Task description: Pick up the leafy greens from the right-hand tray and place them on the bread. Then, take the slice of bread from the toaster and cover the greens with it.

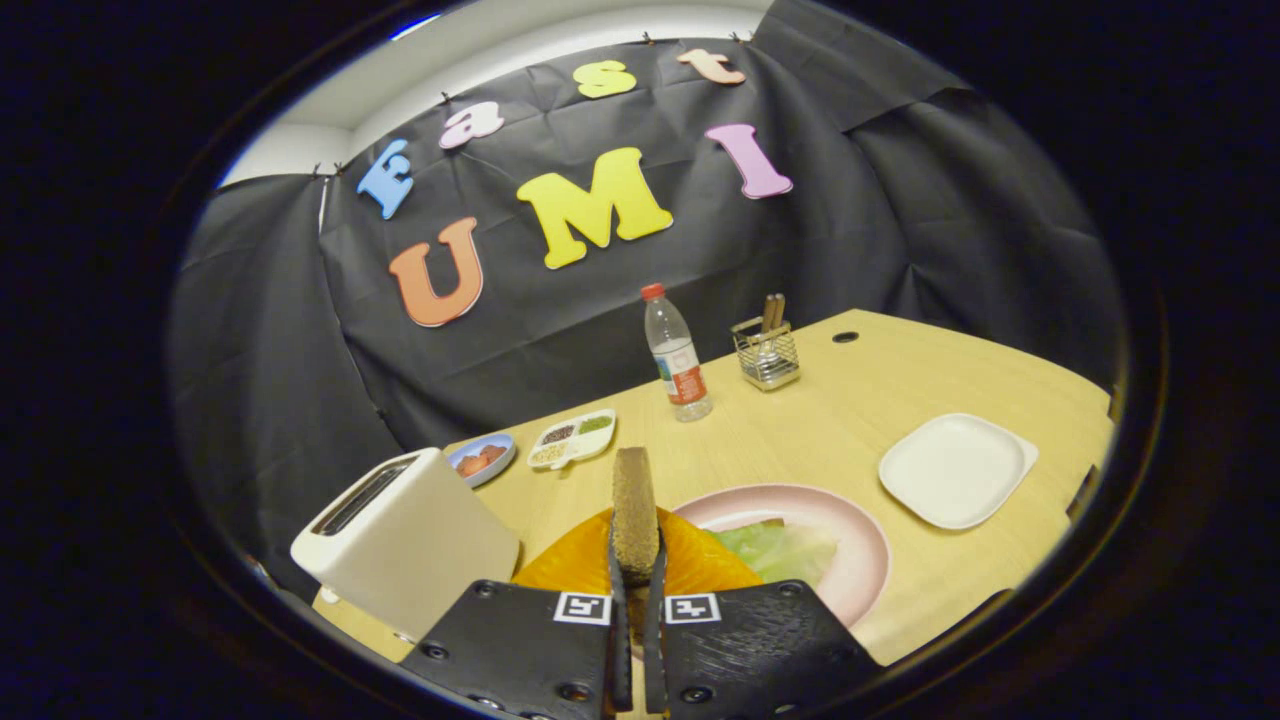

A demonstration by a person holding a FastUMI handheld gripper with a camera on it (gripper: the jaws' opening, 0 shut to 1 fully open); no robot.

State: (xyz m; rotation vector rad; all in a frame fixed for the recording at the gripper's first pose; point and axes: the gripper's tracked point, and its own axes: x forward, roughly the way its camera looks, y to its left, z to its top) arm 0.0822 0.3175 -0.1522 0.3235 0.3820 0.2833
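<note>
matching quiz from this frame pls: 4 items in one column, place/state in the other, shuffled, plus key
Items:
1. bread slice
2. leafy greens
3. toaster
4. white square tray

Places/states:
A. bare, on the table off to the right of the pink plate
B. lying on the pink plate
C. held upright, edge-on, with the gripper fingers shut on it
D. standing left of the fingers, slot up

Pairs: 1-C, 2-B, 3-D, 4-A

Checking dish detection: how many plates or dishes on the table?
4: pink plate just beyond the tongs, white square plate to its right, blue dish and divided dish behind the toaster.
</note>
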